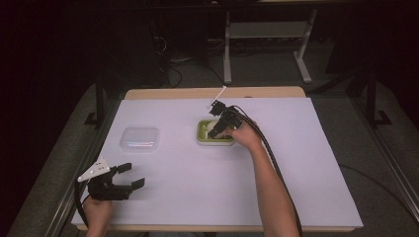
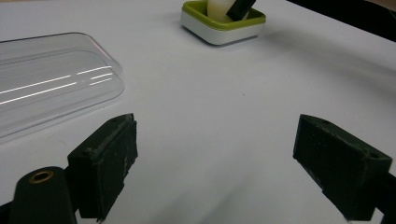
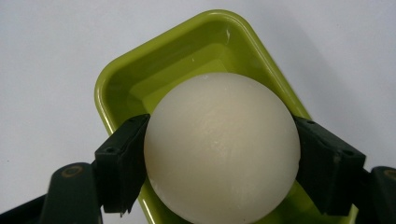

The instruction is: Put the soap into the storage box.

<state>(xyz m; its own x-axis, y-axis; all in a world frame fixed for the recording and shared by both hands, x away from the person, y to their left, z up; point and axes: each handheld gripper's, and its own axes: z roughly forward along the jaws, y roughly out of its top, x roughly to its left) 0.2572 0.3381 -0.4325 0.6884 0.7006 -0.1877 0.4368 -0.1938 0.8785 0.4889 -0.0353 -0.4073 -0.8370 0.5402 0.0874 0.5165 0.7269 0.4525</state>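
Pale ball [image 3: 222, 149]: lower part cut off by bottom edge of right gripper view, mostly hidden by the right gripper [image 1: 221, 124] in high view | green tray [image 3: 140, 79]: near end hidden behind ball | clear lid [image 2: 46, 79]: cropped at left edge of left gripper view

We take this for a lab or test room: a tabletop [image 1: 163, 197] under white sheeting, dark surroundings, loose cables [image 1: 170, 64] on grey carpet, and a bare white desk frame [image 1: 267, 44] standing behind
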